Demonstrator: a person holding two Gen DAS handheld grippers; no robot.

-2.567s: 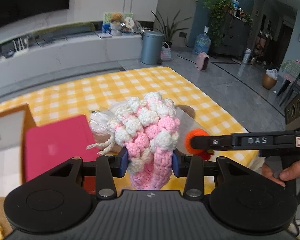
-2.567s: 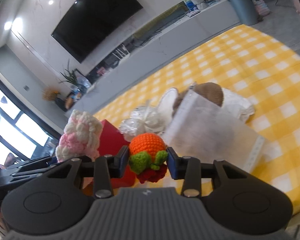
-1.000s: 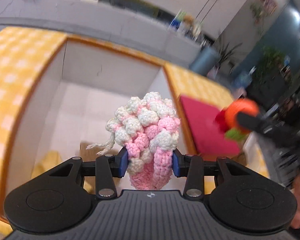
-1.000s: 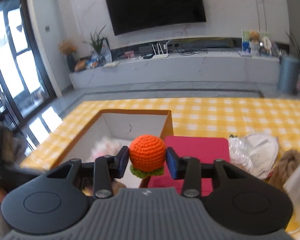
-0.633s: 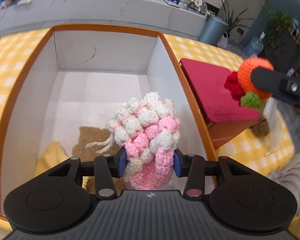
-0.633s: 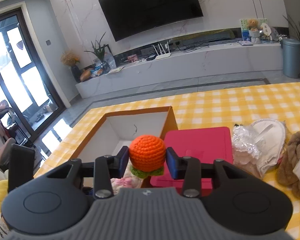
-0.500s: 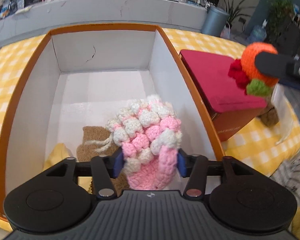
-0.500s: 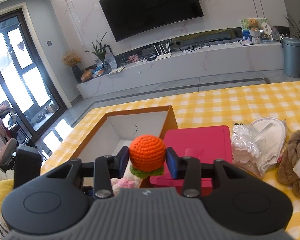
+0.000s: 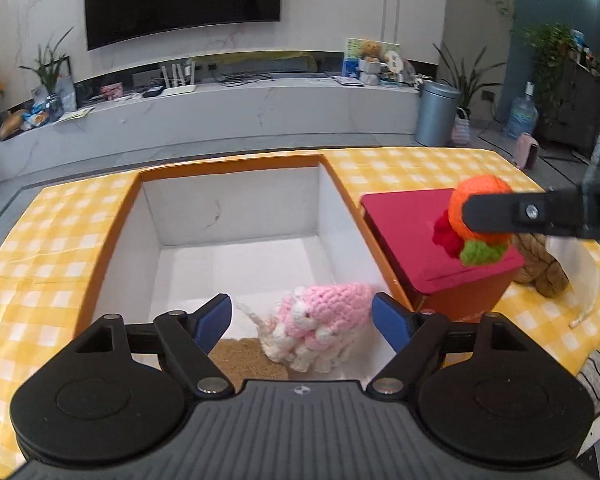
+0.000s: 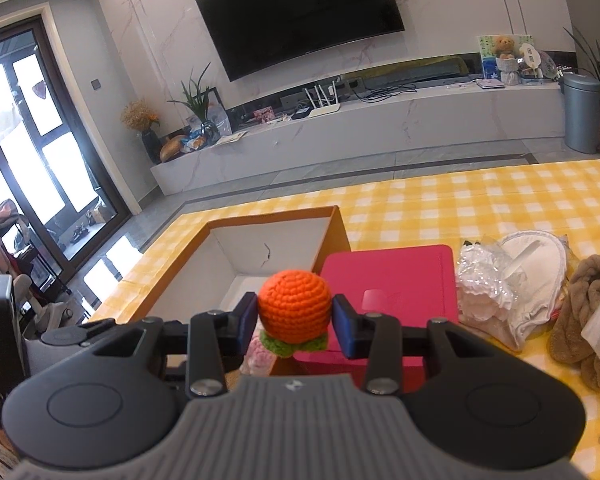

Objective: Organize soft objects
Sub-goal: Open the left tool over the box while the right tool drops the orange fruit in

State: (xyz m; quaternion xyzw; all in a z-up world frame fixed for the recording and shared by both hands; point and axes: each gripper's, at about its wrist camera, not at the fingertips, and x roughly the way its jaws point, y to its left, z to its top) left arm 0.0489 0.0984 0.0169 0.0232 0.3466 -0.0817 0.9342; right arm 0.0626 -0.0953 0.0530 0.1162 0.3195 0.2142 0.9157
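Note:
An open cardboard box point(image 9: 236, 216) with white inside walls stands on the yellow checked tablecloth. A pink and white crochet toy point(image 9: 320, 326) lies on the box floor, beside a brown mat point(image 9: 244, 362). My left gripper point(image 9: 302, 318) is open above it, jaws wide apart and not touching it. My right gripper point(image 10: 295, 318) is shut on an orange crochet ball point(image 10: 295, 312) with green leaves and holds it above the near right corner of the box point(image 10: 276, 236). The ball also shows in the left wrist view point(image 9: 478, 210), over the red lid.
A red box lid point(image 9: 428, 240) lies right of the box, also in the right wrist view point(image 10: 396, 276). Further right lie a crumpled clear bag point(image 10: 480, 276), a white mask point(image 10: 536, 252) and a brown knitted cloth point(image 10: 584, 312). The table edge point(image 9: 4, 220) is at the left.
My left gripper has opened and the pink crochet toy has dropped to the box floor. The left gripper has tilted up. My right gripper still holds the orange ball near the box.

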